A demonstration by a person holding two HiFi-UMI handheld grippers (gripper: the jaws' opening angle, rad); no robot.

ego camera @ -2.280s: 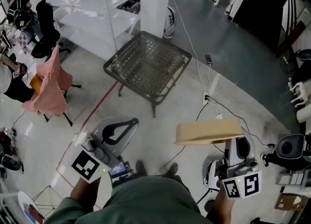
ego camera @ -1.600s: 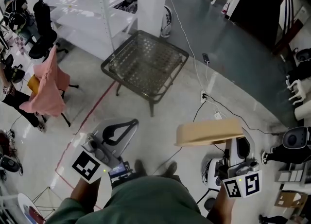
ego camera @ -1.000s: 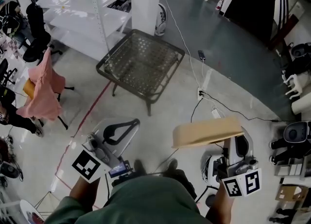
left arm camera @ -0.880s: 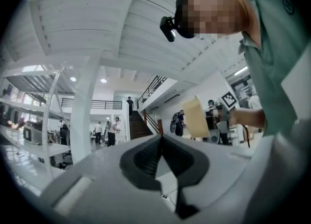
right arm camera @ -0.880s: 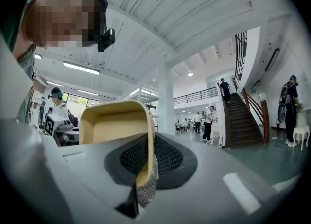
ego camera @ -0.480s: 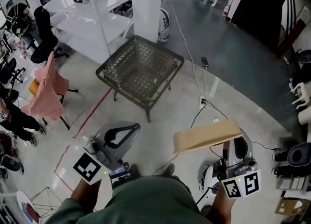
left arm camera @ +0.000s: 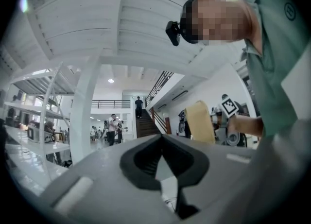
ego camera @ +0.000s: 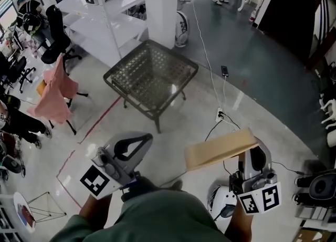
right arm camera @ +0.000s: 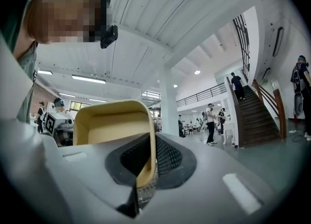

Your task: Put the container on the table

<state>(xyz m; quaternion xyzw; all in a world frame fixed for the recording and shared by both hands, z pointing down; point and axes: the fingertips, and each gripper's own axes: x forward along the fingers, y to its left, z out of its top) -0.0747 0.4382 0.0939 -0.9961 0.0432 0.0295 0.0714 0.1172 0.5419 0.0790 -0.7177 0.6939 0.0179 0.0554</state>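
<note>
Container (ego camera: 220, 149): tan open tub, held off the floor by one side wall, which stands pinched between the jaws of the right gripper (ego camera: 247, 157). Those jaws are closing on it, and the tub's body hangs out to their left, tilted. Left gripper (ego camera: 144, 139): jaws together, nothing between them, well apart from the tub. Table (ego camera: 152, 75): dark woven top, bare, ahead of both jaw pairs and left of the right pair, well apart. Cable (ego camera: 212, 86): on the floor between the right jaws and the table. Handling note: a one-wall grip likely lets the tub swing, so carry it steadily, step over the cable, level the tub above the top, lower until its base rests flat, then release.
</note>
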